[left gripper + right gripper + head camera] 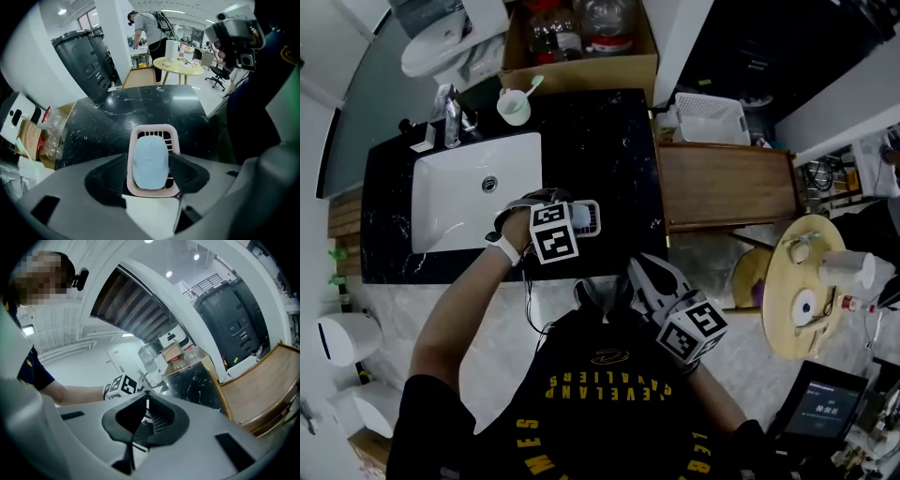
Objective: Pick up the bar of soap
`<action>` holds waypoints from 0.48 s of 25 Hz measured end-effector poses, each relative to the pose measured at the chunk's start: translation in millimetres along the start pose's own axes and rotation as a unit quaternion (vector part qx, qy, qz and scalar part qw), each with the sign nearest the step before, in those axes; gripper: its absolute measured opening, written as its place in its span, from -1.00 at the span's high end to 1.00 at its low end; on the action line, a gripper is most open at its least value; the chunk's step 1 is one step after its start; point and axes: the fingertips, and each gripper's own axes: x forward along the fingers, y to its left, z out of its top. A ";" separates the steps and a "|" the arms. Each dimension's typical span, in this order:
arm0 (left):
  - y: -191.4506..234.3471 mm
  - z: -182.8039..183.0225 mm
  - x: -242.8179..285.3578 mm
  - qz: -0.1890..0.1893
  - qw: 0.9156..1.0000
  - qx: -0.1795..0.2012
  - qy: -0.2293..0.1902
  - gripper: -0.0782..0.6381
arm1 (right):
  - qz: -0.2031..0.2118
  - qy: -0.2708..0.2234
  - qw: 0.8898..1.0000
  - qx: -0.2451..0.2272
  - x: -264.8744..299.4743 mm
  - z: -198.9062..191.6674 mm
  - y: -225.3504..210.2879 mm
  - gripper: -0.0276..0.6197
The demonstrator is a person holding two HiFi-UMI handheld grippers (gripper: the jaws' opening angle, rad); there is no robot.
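My left gripper is open. The blue bar of soap lies right between its jaws, in a pink soap dish. I think soap is light, hard and slippery, so I'd squeeze its long sides gently. My right gripper is closed on nothing.

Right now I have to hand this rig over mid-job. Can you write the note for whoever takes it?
Left tool: open, jaws down on either side of the blue soap bar, no firm grip visible.
Right tool: shut, empty, held back off the counter.
Things: the bar lies in the pale slotted dish on the black counter.
Done: approach and line-up over the bar.
Left: close on the bar, then lift it out of the dish.
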 end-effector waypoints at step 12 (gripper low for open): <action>7.8 -2.4 7.0 0.077 0.996 0.002 0.036 0.02 | 0.009 -0.006 1.000 0.026 -11.9 5.2 -19.4 0.83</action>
